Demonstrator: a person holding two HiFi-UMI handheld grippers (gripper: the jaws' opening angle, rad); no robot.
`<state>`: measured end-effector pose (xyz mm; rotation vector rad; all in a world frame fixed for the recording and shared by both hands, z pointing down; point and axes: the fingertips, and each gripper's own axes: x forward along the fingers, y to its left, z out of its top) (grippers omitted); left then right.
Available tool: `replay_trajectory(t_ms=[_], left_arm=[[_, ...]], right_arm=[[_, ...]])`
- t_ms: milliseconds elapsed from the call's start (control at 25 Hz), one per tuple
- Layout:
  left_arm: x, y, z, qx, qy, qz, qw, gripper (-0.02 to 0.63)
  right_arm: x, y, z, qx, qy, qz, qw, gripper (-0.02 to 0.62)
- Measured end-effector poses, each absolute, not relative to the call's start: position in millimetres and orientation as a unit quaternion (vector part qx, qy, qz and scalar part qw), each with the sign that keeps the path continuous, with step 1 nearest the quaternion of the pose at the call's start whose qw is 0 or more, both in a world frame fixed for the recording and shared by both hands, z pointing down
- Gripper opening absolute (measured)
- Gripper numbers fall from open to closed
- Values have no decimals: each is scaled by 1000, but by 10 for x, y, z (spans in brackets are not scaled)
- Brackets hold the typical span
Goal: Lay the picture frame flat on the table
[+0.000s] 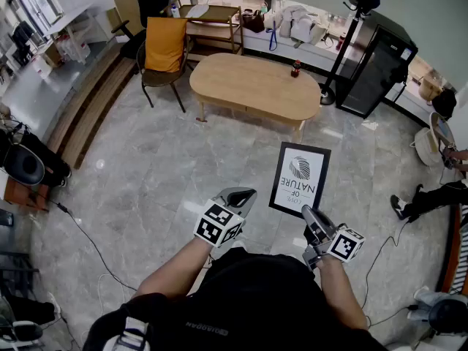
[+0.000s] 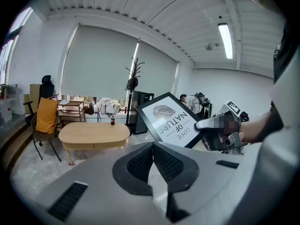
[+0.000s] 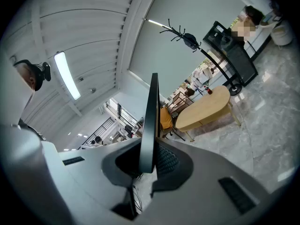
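Note:
The black picture frame [image 1: 300, 178] with a white print hangs in the air over the grey floor, short of the oval wooden table [image 1: 256, 86]. My right gripper [image 1: 312, 218] is shut on its near bottom edge. In the right gripper view the frame [image 3: 151, 121] stands edge-on between the pads of the right gripper [image 3: 150, 161]. My left gripper [image 1: 241, 196] is shut and holds nothing, a little left of the frame. In the left gripper view the frame [image 2: 168, 118] tilts at the right, beyond the left gripper [image 2: 152, 146]; the table [image 2: 93, 132] lies ahead.
A small dark bottle [image 1: 296, 69] stands on the table's far right side. A chair with an orange cushion [image 1: 164, 46] sits at the table's left end. A black cabinet [image 1: 376, 72] and a coat stand [image 1: 344, 42] are at the back right. A person [image 1: 431, 196] sits at the right edge.

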<state>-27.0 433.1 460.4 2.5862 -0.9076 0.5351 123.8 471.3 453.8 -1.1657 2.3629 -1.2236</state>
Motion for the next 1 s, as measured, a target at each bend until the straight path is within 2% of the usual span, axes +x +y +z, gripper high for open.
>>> replay_trajectory(t_ms=[640,880,1000], left_arm=[[-366,4319,4570,913,-320,183,175,5],[-481,4328,4658,910,-311,170,215,5],[-544,4276,4710,907,-313,171,225,5]], right_arm=[[1140,4702,4512,-402,808,-412,126,34],[986,4714,4452,-369,806,-430,171,35],[962,4686,4528,-375,801,-436,166,36]])
